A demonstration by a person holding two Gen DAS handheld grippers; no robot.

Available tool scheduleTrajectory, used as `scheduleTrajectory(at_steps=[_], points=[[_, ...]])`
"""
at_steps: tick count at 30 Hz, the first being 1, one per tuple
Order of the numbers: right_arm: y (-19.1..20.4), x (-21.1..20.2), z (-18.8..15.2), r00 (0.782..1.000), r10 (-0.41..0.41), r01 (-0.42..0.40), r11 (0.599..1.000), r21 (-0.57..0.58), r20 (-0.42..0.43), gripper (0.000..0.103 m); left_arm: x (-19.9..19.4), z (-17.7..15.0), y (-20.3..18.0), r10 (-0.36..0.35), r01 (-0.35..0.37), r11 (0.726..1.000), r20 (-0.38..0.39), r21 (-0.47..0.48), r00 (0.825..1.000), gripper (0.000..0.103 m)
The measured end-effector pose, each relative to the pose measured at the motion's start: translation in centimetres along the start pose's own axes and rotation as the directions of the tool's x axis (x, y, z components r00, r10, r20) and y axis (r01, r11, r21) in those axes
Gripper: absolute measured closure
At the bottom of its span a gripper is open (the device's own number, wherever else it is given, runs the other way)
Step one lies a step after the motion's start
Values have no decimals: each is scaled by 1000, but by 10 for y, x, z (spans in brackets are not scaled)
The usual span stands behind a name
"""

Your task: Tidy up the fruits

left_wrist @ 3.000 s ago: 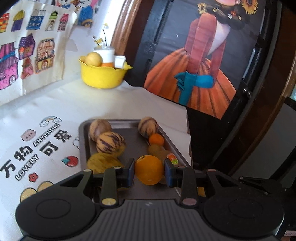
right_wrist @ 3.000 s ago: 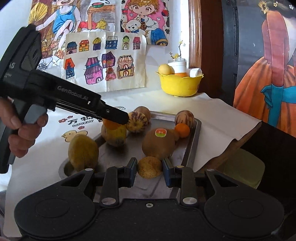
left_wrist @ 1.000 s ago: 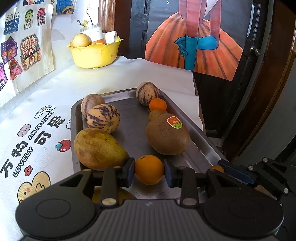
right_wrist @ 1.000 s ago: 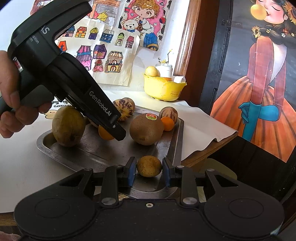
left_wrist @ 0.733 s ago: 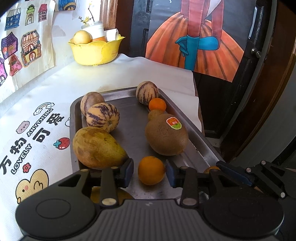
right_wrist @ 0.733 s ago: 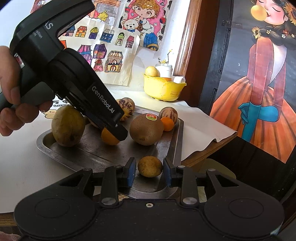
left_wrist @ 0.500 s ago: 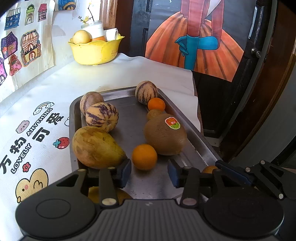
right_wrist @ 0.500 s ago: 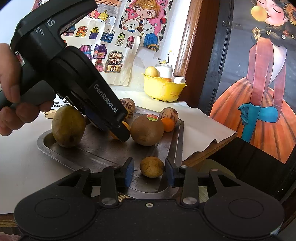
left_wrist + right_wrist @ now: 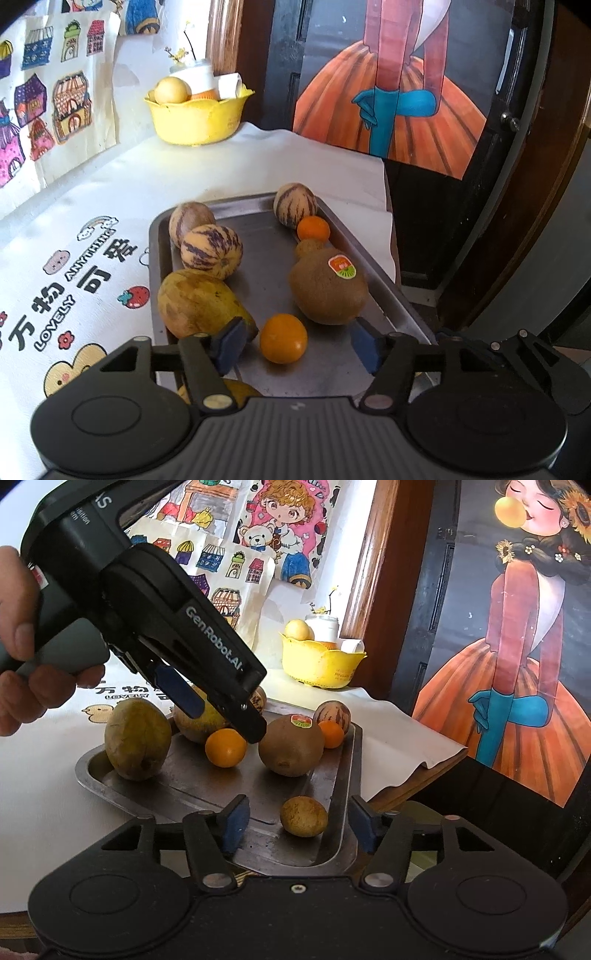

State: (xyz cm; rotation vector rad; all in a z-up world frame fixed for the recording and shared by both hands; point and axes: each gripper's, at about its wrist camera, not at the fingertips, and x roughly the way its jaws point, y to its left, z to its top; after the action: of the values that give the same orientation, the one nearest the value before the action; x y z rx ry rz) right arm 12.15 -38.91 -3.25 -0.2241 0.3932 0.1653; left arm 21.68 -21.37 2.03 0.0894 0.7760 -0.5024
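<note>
While both tools' jaws are opening, neither grasps fruit. The orange [image 9: 283, 338] lies free between the left tool [image 9: 297, 349] pads; the small brown fruit [image 9: 303, 816] likewise sits just ahead of the right tool [image 9: 297, 825].

- right gripper [image 9: 297, 821] jaws opening, small brown fruit [image 9: 303, 816] sits between the pads, touching neither
- brown fruit lies at near end of metal tray [image 9: 343, 775], close to its right rim
- left gripper [image 9: 236, 709], held by a hand [image 9: 18, 646], angled down over tray, jaws opening; orange [image 9: 225, 747] on the tray just below its tip
- big kiwi with sticker [image 9: 290, 746] mid-tray, smaller orange [image 9: 331, 734] touching its right side, striped fruit [image 9: 332, 712] behind
- large yellow-brown fruit [image 9: 137, 738] at tray's left end
- yellow bowl [image 9: 321, 664] far back on white-covered surface [image 9: 37, 794]
</note>
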Motion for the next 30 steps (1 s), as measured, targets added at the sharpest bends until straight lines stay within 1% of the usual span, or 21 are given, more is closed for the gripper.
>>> scheduleTrajectory(at_steps=[2,4,7,11,12,13,17,19,23,25,30], points=[[-1,0,1,1000,-4,4,1000,6,5,38,-4,0,1,12,-12,1000,14,1,1000,29],[0,-2,1,1000,-8,8,1000,14,11,34,-7,0,1,28,-28,1000,30,-3,999,21],[1,-4,3,1000,-8,7,1000,26,19,29,-12,-1,4,50,-50,999,52,-12,997,15],[2,-5,6,1000,-8,7,999,32,29,24,-18,-4,10,68,-64,997,75,-52,995,6],[3,-6,6,999,-7,6,999,35,31,22,-20,-5,12,79,-74,995,82,-64,993,2],[3,-6,7,999,-7,5,999,37,33,20,-21,-6,13,90,-84,994,91,-71,992,1],[6,-9,9,999,-8,6,999,44,41,16,-28,-10,20,133,-121,988,120,-96,984,1],[8,-11,10,999,-8,6,999,49,44,13,-32,-12,23,147,-132,985,131,-114,981,1],[10,-14,13,999,-5,2,997,72,51,11,-40,-18,30,168,-144,977,150,-155,974,0],[11,-16,15,999,-3,-2,996,87,52,5,-43,-22,33,181,-153,973,159,-174,971,0],[14,-21,20,998,9,-17,993,119,63,1,-51,-28,40,222,-186,962,179,-200,958,0]])
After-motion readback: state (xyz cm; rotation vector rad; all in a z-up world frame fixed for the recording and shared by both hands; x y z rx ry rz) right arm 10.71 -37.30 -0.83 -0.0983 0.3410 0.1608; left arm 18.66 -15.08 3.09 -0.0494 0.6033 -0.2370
